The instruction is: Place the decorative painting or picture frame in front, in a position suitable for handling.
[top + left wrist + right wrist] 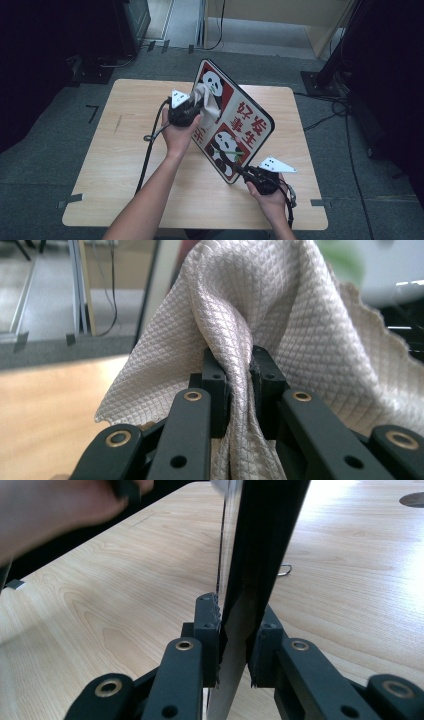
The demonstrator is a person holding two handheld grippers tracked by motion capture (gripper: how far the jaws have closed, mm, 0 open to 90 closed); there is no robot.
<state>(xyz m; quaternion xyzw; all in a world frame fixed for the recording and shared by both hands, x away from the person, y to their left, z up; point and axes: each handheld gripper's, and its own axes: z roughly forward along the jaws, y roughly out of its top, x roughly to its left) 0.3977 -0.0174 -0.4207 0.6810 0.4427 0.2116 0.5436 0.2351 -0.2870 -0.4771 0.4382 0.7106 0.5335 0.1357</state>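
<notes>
Board: a flat panda-printed board [235, 125] stands tilted on one corner above the wooden table [125, 165], printed face toward the person.
Right gripper: the right gripper [234, 630] is closed on the board's thin lower edge.
Left gripper: the left gripper [239, 385] is pinched tight on a bunched cloth [260, 315], pressed to the board's upper face.
Board handling: likely stiff, light and smooth; an edge grip could pivot or slip.
Cloth handling: soft, limp, waffle-textured; best held by a gathered fold.
</notes>
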